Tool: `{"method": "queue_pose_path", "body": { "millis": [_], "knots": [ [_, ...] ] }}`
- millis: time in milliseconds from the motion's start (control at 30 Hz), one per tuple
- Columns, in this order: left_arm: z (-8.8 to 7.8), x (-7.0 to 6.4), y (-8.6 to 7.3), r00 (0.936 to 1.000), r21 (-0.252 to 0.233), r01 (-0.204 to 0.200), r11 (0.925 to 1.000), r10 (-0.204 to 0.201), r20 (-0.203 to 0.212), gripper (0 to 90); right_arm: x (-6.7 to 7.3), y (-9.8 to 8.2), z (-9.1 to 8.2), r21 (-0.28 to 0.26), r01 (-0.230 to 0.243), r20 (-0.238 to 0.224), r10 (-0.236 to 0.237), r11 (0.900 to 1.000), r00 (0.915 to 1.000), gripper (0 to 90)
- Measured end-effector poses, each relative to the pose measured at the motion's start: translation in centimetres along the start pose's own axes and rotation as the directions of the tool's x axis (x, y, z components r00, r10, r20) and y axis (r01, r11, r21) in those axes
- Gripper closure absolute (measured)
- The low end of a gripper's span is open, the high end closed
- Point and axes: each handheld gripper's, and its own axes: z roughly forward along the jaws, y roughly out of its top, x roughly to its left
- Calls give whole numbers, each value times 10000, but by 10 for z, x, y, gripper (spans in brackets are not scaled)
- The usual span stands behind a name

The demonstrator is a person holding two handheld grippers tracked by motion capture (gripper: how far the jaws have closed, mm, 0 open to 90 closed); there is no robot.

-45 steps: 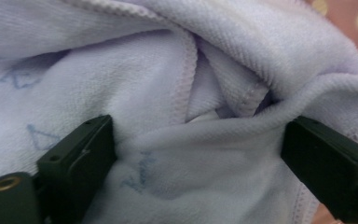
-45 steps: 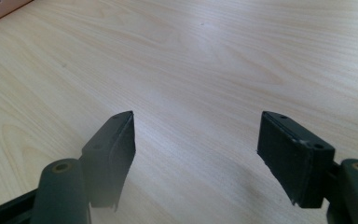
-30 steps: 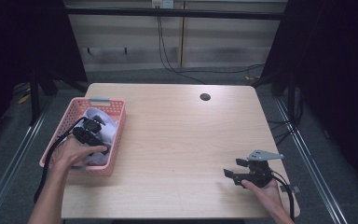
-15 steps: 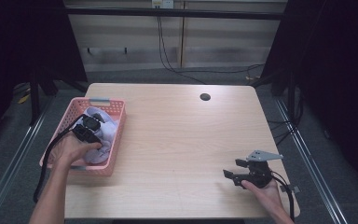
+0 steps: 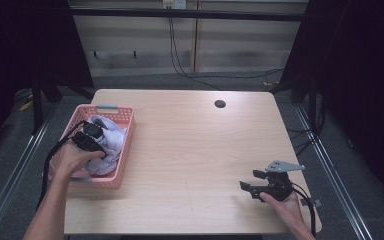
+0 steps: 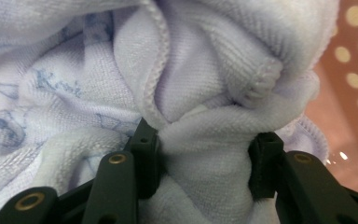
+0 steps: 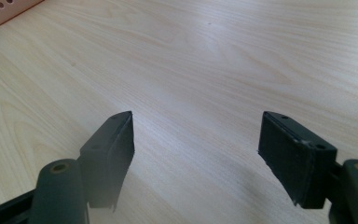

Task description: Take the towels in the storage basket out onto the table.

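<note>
A pale lilac towel point(image 5: 109, 142) lies bunched in the pink basket point(image 5: 120, 112) at the table's left. My left gripper point(image 5: 91, 137) reaches down into the basket. In the left gripper view its jaws have just been closing and now pinch a thick fold of the towel point(image 6: 205, 154) between the pads point(image 6: 147, 154). My right gripper point(image 5: 252, 182) rests low over the table near the front right corner, held by a hand. In the right gripper view its jaws point(image 7: 196, 144) stand wide apart over bare wood with nothing between them.
The light wooden table point(image 5: 195, 150) has a dark round hole point(image 5: 220, 104) near its far edge. A corner of the pink basket point(image 7: 4, 9) lies far off in the right gripper view. Dark floor and metal rails surround the table.
The left hand has shifted slightly in the basket, the gripper settling onto the towel. The right hand and gripper have kept still.
</note>
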Motion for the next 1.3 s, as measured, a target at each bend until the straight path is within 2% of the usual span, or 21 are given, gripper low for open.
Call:
{"method": "queue_pose_path", "body": {
  "millis": [33,67,133,267,300,367,400,633,733,833,933,1033,1067,1167,1233,1300],
  "knots": [
    [-2,1,-2,9999,-73,148,9999,-148,4,555,0,0,0,-40,-1,14,2,10000,10000,263],
    [-3,3,-3,9997,-86,185,9998,-184,129,555,-1,0,0,-37,-15,13,15,10000,10000,263],
    [-7,6,-7,9997,-193,224,9996,-221,119,554,-1,0,0,-24,-16,11,16,10000,10000,262],
    [-15,12,-16,9967,-385,654,9971,-634,504,553,0,0,1,26,-12,3,12,10000,10000,262],
    [-19,15,-19,9954,-650,714,9953,-669,690,553,0,0,1,14,-13,-7,13,10000,10000,262],
    [-22,16,-20,9940,-741,830,9938,-772,772,553,0,0,1,10,-26,3,26,10000,10000,262],
    [-24,16,-21,9931,-848,829,9929,-753,897,553,0,0,1,-12,-49,-14,49,10000,10000,262],
    [-40,14,-22,9916,-1396,883,9863,-738,1058,552,0,0,1,48,-99,-21,99,9999,9999,261],
    [-50,13,-23,9928,-1663,853,9824,-698,969,552,0,0,1,32,-79,-25,79,10000,10000,260],
    [-61,13,-27,9906,-1962,950,9759,-732,1159,552,0,0,1,29,-76,-23,76,10000,10000,260],
    [-66,14,-29,9909,-2124,937,9727,-704,1146,551,0,0,1,29,-67,-34,67,10000,10000,260],
    [-72,15,-32,9891,-2458,973,9644,-663,1313,551,0,0,1,57,-66,-40,66,10000,10000,260],
    [-74,14,-33,9866,-2602,1123,9590,-764,1441,551,0,0,1,63,-63,-26,63,10000,10000,260],
    [-81,12,-34,9872,-2933,1063,9501,-655,1457,550,0,0,1,50,-83,-37,83,10000,10000,260],
    [-87,8,-36,9848,-3349,1192,9347,-684,1597,550,0,0,1,33,-66,-37,66,10000,10000,260],
    [-89,8,-37,9828,-3422,1220,9317,-653,1725,550,0,0,1,34,-64,-37,64,10000,10000,259]
  ]
}}
